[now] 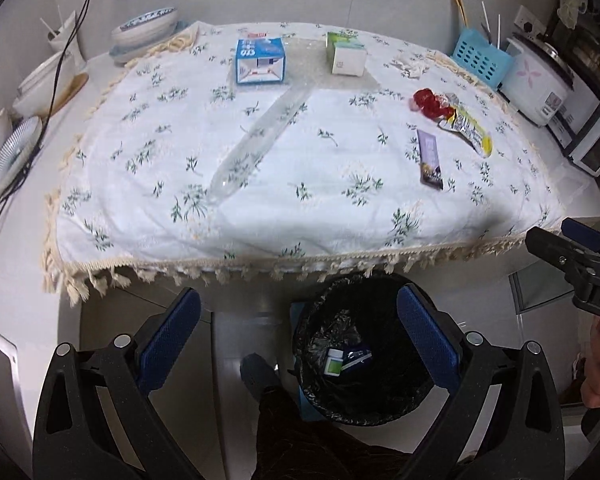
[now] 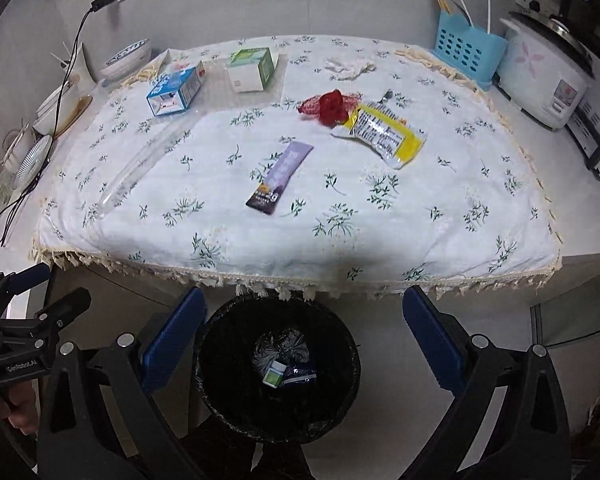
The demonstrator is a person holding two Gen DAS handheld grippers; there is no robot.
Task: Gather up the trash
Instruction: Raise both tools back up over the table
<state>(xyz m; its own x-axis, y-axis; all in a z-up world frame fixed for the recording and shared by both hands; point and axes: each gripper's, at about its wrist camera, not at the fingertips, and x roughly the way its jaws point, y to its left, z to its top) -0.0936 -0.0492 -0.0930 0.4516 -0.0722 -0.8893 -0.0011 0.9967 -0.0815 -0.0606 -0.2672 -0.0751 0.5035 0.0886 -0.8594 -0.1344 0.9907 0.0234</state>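
On the floral tablecloth (image 2: pixel 420 216) lie a purple wrapper (image 2: pixel 280 178), a yellow wrapper (image 2: pixel 384 132), a red crumpled wrapper (image 2: pixel 330 106), a blue carton (image 2: pixel 174 90), a green-white carton (image 2: pixel 250 70) and a clear plastic sleeve (image 1: pixel 260 136). They also show in the left wrist view: purple wrapper (image 1: pixel 430 159), yellow wrapper (image 1: pixel 470 128), red wrapper (image 1: pixel 430 104), blue carton (image 1: pixel 259 61), green carton (image 1: pixel 346 54). A black-lined bin (image 2: pixel 278 364) stands below the table's front edge and holds a few small items. My left gripper (image 1: pixel 298 340) and my right gripper (image 2: pixel 304 338) are both open and empty above the bin.
Bowls (image 1: pixel 144 34) and plates (image 1: pixel 14 154) with a black cable (image 1: pixel 60 68) sit at the left. A blue utensil basket (image 2: pixel 468 50) and a white rice cooker (image 2: pixel 548 76) stand at the back right. A crumpled tissue (image 2: pixel 350 66) lies near the back.
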